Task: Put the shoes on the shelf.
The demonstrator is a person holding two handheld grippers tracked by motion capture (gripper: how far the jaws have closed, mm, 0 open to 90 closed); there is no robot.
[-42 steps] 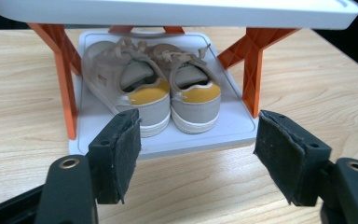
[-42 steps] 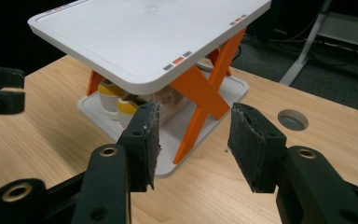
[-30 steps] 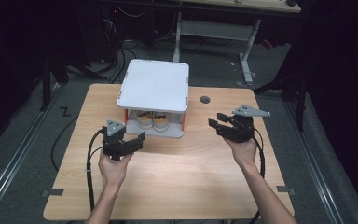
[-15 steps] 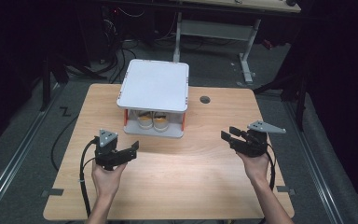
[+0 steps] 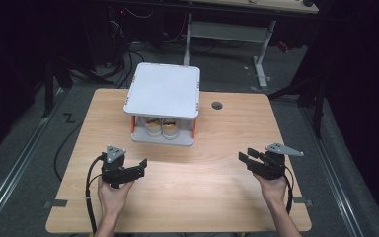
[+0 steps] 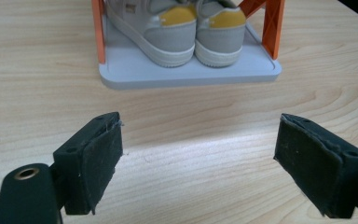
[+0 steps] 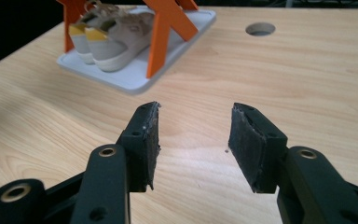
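Wooden table, bare across its near half. At 12 o'clock of centre, a white two-tier rack on orange posts. On its lower tray, a pair of grey-and-yellow shoes, heels toward the person. At 7 o'clock, left gripper, just been opening, now wide, nothing between. At 4 o'clock, right gripper, parted midway, empty.

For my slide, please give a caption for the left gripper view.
Open left gripper facing grey-and-yellow shoes on a rack.
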